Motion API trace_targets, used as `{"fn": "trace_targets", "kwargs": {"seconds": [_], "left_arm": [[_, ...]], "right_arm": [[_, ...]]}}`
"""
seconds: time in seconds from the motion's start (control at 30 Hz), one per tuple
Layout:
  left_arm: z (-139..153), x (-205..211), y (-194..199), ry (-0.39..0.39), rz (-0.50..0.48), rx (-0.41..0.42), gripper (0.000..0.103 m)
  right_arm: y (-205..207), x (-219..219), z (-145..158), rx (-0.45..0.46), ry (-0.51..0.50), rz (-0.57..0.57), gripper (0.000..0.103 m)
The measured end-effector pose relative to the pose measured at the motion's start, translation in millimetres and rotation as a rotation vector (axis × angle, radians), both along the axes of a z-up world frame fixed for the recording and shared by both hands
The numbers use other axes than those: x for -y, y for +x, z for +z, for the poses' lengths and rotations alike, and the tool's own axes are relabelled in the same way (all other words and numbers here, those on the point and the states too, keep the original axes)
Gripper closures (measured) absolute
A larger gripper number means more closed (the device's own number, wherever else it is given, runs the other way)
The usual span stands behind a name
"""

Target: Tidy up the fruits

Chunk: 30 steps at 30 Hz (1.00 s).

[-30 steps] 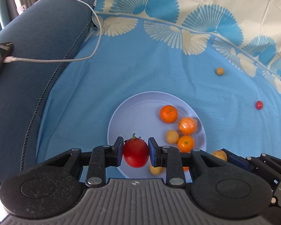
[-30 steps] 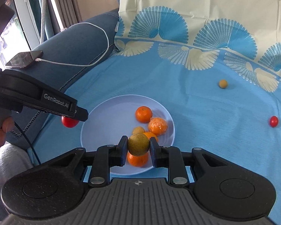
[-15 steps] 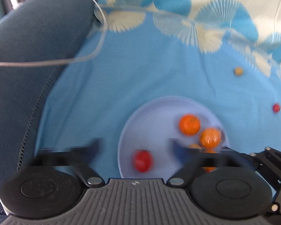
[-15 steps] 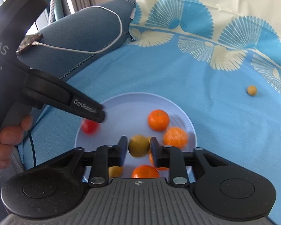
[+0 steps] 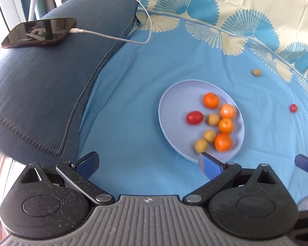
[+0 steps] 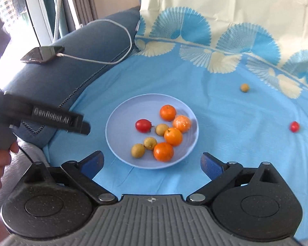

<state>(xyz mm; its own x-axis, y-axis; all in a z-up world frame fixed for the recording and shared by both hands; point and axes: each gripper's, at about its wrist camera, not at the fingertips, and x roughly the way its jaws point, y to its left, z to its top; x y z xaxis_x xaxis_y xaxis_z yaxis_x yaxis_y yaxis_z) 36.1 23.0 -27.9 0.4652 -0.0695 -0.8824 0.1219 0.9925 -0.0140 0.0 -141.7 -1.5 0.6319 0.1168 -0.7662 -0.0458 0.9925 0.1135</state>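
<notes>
A blue patterned cloth (image 6: 225, 123) is spread beside a sofa arm, and the plate (image 6: 121, 114) of fruit lies just ahead of both tongs. The right tongs (image 6: 152, 163) have just been opened wide, nothing between them; the left tongs (image 5: 148, 164) are spread wide too, empty. Two strays are left well beyond, to the right: a small tomato (image 6: 294, 126) and a tan fruit (image 6: 244, 87). Each should be straddled squarely, then closed on gently.
</notes>
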Motion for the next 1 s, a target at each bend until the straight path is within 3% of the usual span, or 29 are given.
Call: {"fn": "trace_targets", "kwargs": {"seconds": [0.53, 1.0], "left_arm": [[54, -1, -94, -0.020, -0.032, 0.146, 0.000], [73, 2, -121, -0.019, -0.055, 0.217, 0.000]], "right_arm": [[-99, -19, 54, 0.161, -0.087, -0.041, 0.001], [-133, -20, 72, 0.239, -0.095, -0.054, 0.001]]}}
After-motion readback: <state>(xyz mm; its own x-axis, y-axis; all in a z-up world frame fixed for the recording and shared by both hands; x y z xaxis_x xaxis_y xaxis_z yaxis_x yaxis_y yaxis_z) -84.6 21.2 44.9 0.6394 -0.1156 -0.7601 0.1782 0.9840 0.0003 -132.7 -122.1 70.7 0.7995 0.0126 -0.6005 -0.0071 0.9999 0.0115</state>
